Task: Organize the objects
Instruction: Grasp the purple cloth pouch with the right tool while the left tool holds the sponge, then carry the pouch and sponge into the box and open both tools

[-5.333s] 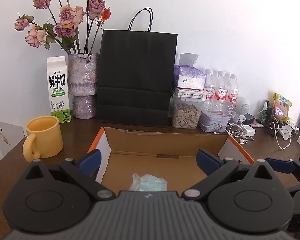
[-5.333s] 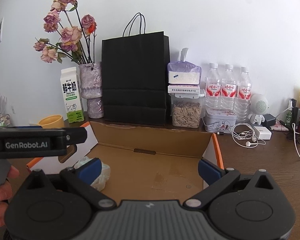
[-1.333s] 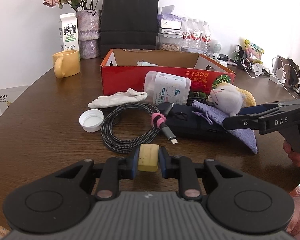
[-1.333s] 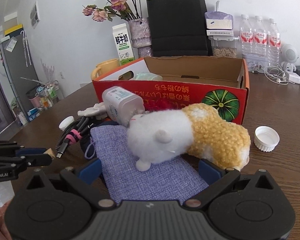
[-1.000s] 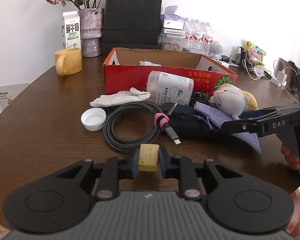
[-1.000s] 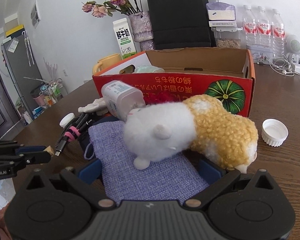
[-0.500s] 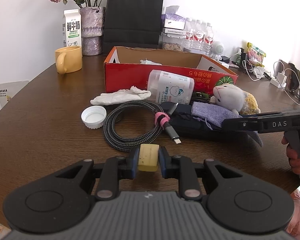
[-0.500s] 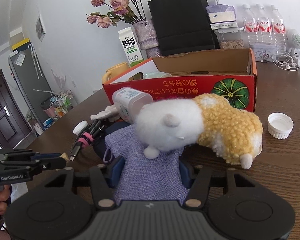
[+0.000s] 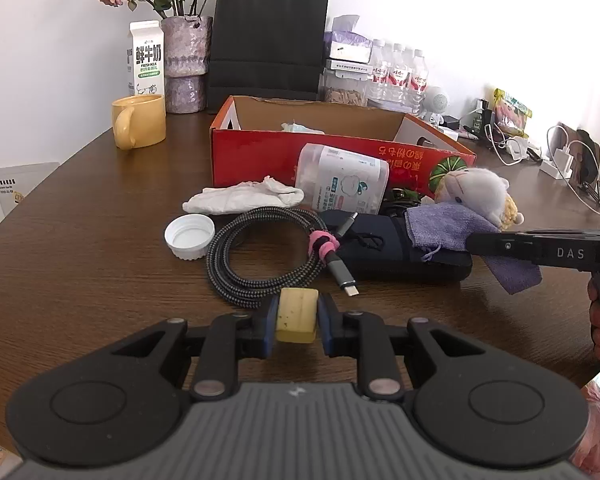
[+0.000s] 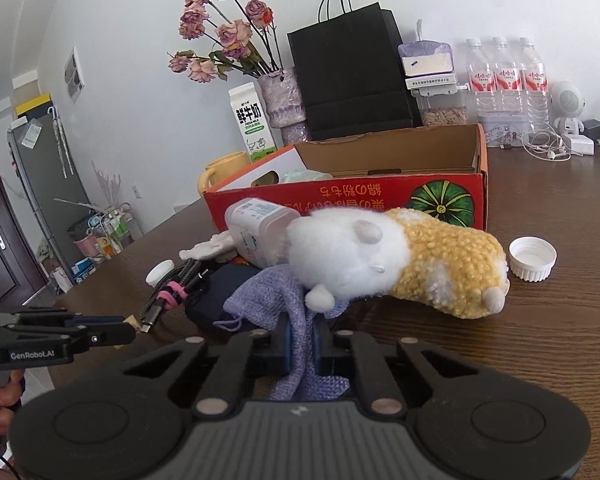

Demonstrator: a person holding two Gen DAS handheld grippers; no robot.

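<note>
My left gripper (image 9: 297, 322) is shut on a small yellow block (image 9: 296, 306), held just above the table in front of a coiled braided cable (image 9: 260, 256). In the right wrist view my right gripper (image 10: 300, 344) has its jaws closing tight on a purple cloth pouch (image 10: 260, 296), the pads pressing its bunched fabric. A white and yellow plush toy (image 10: 380, 264) lies partly on the pouch's far end. Behind them stands the open red cardboard box (image 10: 380, 196). The pouch (image 9: 448, 226) drapes over a black case (image 9: 380, 240).
A wipes canister (image 9: 344, 184), a white rag (image 9: 240, 198) and a white cap (image 9: 189, 236) lie before the box. Another cap (image 10: 532, 258) sits right of the plush. A yellow mug (image 9: 140, 126), milk carton, vase, black bag and bottles line the back.
The right gripper's jaws went from wide open to shut on the purple pouch, bunching and lifting its near edge. The left gripper kept still with the yellow block.
</note>
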